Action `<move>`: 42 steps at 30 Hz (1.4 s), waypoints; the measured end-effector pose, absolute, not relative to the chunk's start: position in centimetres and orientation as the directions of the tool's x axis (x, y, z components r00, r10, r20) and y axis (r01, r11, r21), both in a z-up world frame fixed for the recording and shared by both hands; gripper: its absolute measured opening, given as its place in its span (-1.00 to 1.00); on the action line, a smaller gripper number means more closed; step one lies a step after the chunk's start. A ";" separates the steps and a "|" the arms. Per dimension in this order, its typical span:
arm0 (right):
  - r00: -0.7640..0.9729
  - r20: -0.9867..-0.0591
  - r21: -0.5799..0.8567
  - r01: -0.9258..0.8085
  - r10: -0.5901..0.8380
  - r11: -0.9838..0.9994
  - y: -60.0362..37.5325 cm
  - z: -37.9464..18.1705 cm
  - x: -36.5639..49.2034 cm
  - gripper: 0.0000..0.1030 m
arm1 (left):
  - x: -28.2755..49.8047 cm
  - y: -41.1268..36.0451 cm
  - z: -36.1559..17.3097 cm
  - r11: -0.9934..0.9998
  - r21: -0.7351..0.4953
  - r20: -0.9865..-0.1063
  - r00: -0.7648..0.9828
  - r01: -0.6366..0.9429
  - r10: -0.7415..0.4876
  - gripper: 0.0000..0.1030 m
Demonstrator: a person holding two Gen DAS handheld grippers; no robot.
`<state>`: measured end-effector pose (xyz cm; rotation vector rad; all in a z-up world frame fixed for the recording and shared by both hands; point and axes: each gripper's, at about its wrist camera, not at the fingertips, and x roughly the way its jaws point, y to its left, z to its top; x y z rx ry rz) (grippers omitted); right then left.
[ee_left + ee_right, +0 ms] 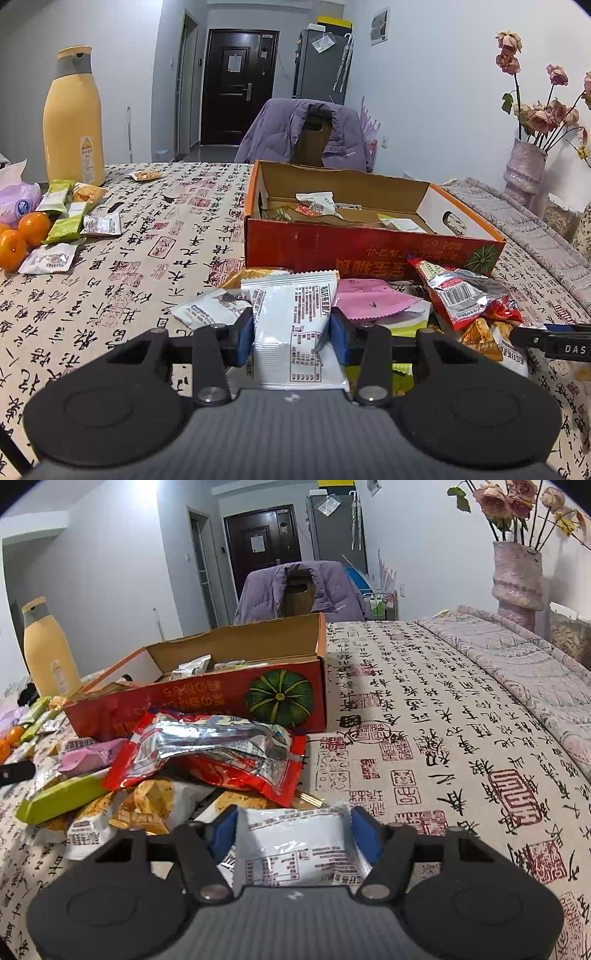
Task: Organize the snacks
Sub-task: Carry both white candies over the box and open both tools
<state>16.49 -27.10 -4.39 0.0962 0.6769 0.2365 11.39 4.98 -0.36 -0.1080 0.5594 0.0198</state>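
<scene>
Red and orange cardboard makes the landmark here: one open pumpkin box (pixel 373 251) on the calligraphy tablecloth (pixel 147 258). Far left of the box stands one yellow thermos bottle (pixel 74 118), with three tangerines (pixel 33 229) showing, three green snack bars (pixel 68 223) and two white sachets (pixel 50 258) in front of it. Inside the box lie a few packets, too jumbled to count.

Against the box's near wall sits the loose pile: one pink packet (pixel 373 299), one large red bag (pixel 458 291) with a barcode, several orange cracker packs (pixel 147 805).

The left gripper (pixel 291 328) has its blue pads pressed on both sides of a white snack packet (pixel 295 317), held just before the box, its long axis running away from the camera toward the box, print sideways.

Right of the pile, the right gripper (pixel 291 830) has its fingers against both ends of a second white packet (pixel 295 849), long axis crosswise between them, in front of the red bag. Whether it rests on the cloth, I cannot tell.

Far right of the box stands one pink vase (pixel 524 173) of dried roses.
</scene>
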 end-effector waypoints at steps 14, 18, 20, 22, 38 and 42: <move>0.821 -0.509 0.158 -0.206 0.258 0.966 -27.3 -1.4 14.4 0.01 | 11.0 4.7 1.1 0.994 -0.095 -0.494 0.869 -0.048 -0.005 -0.18; 0.835 -0.482 0.143 -0.225 0.266 0.964 -26.7 -0.2 14.9 0.01 | 11.6 4.4 2.3 0.996 -0.084 -0.467 0.884 -0.041 -0.003 -0.18; 0.841 -0.467 0.136 -0.236 0.272 0.962 -26.2 0.5 15.4 0.01 | 12.1 4.1 3.1 0.997 -0.075 -0.450 0.893 -0.034 -0.004 -0.18; 0.847 -0.454 0.129 -0.245 0.277 0.961 -25.7 1.2 16.0 0.01 | 12.7 3.8 3.7 0.997 -0.067 -0.436 0.900 -0.028 -0.004 -0.18; 0.863 -0.381 0.082 -0.327 0.333 0.941 -19.8 5.2 24.1 0.01 | 21.4 2.8 7.5 0.997 -0.069 -0.363 0.932 -0.028 0.001 -0.18; 0.861 -0.386 0.071 -0.330 0.331 0.941 -18.2 5.2 26.7 0.01 | 24.1 3.1 7.5 0.995 -0.087 -0.367 0.930 -0.050 0.015 -0.18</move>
